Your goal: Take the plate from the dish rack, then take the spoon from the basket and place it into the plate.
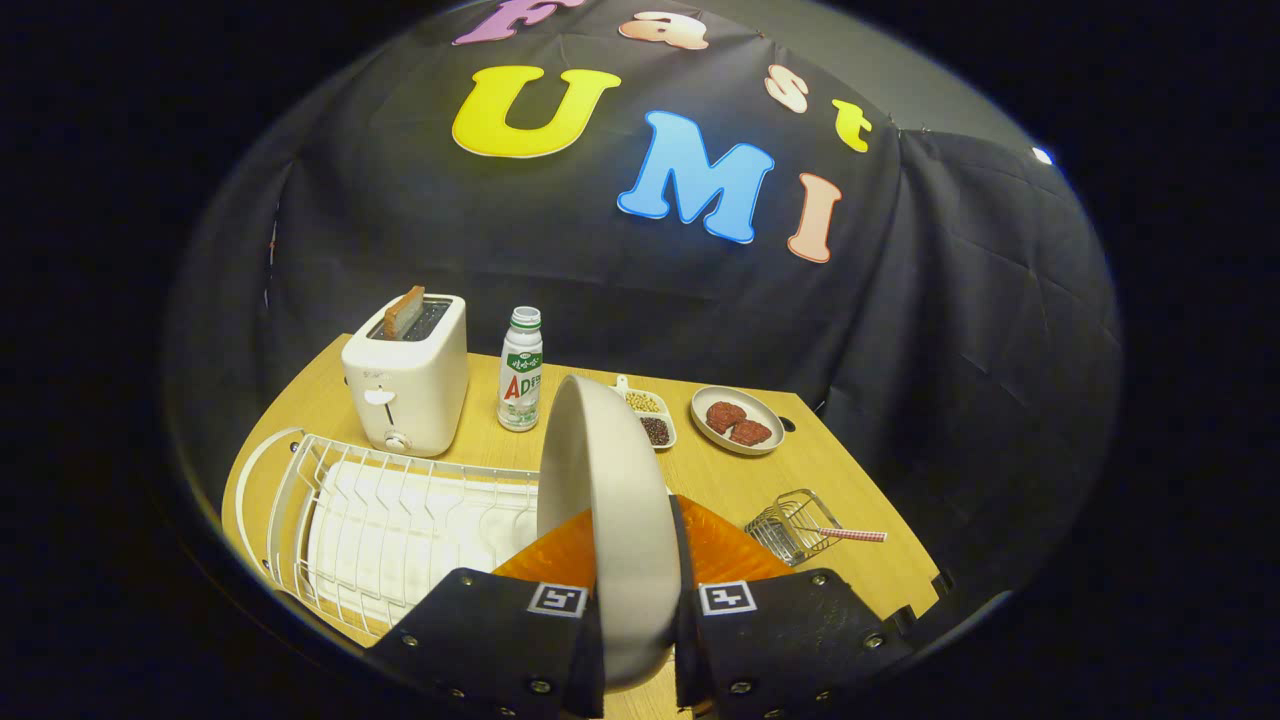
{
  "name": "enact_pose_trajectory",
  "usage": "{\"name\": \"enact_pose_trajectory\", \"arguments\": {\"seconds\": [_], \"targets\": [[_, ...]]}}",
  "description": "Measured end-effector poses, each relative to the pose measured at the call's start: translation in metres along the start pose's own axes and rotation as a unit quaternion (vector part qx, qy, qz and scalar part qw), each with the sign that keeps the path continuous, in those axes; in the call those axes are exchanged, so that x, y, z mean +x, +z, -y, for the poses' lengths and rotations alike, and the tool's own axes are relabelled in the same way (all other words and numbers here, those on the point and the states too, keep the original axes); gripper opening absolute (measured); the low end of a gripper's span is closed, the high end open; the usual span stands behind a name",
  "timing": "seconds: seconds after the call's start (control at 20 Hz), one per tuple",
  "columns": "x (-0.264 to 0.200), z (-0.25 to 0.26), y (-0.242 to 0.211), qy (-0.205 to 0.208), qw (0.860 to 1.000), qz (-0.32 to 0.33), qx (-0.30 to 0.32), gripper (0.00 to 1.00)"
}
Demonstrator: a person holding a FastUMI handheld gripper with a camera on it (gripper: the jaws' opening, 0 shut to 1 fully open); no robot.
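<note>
The claw (640, 625) is clenched on the round cream ceramic plate (610, 500), both fingers pressing its rim, so it rides on edge, lifted clear just right of the white wire dish rack (400, 510). Further right of the rack, the small wire basket (790, 525) holds the red-checked-handled spoon (850, 534), presumably the next target. The light wooden table (850, 480) stands before a black cloth wall.

Matt, smooth ceramic-looking plate (610, 500), pinched edge-on between the gripper (640, 640)'s matt black fingers. Left, white coated-wire dish rack (400, 510). Right, shiny metal wire basket (790, 525). Pale wood-grain table (850, 480), glossy white toaster (408, 375) far left.
</note>
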State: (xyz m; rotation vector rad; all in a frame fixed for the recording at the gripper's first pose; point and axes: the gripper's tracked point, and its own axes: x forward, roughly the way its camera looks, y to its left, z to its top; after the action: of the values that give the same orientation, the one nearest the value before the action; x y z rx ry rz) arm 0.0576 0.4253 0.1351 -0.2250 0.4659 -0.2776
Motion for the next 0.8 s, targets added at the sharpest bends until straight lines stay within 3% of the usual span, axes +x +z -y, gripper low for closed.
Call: {"name": "enact_pose_trajectory", "arguments": {"seconds": [0.3,0.8], "targets": [[-0.041,0.019,-0.012,-0.005,1.0,0.012,-0.012,0.26],[-0.096,0.044,-0.072,0.007,1.0,-0.005,-0.019,0.26]]}}
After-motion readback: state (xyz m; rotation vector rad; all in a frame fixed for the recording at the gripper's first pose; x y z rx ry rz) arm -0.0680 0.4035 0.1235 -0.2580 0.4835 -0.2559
